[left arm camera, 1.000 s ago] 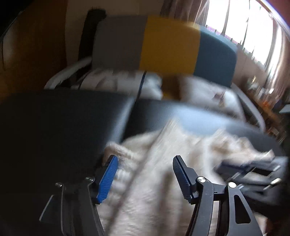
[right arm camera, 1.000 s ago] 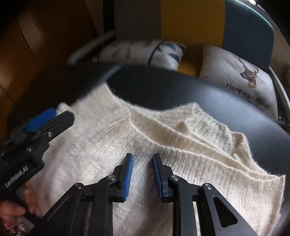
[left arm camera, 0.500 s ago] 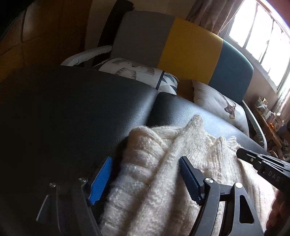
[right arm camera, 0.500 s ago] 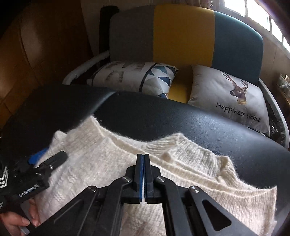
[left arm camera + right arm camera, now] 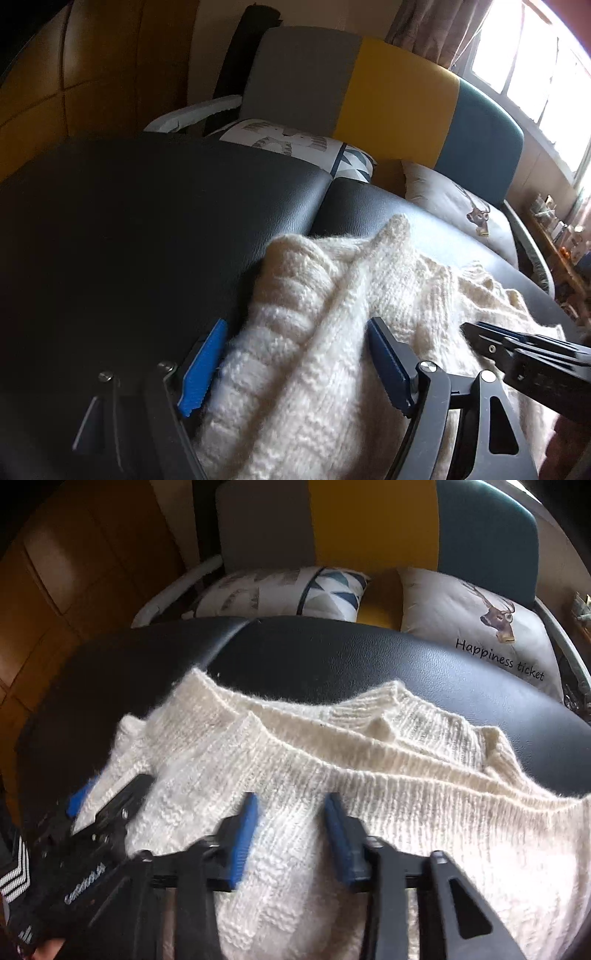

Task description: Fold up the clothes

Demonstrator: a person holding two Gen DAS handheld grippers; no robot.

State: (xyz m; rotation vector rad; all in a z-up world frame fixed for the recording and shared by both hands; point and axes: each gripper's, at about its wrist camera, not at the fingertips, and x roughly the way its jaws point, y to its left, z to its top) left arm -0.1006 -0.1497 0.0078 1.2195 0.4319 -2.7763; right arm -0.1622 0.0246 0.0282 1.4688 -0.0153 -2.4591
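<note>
A home living room: cushioned sofa (image 5: 369, 517), curtained window (image 5: 517, 55).

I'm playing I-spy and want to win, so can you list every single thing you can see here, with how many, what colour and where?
knitted sweater: one, cream, lying rumpled on the black padded surface.
black padded surface: one, black leather-look, under the sweater.
sofa: one, backrest in grey, yellow and teal panels, behind the padded surface.
triangle-pattern cushion: one, white with blue and grey shapes, on the sofa.
deer cushion: one, pale grey with a brown deer and the words "Happiness ticket", on the sofa, beside the other cushion.
window: one, bright, far side of the sofa.
left gripper: one, black with blue pads, open, the sweater's edge between its jaws.
right gripper: one, black with blue pads, jaws opening over the sweater.
</note>
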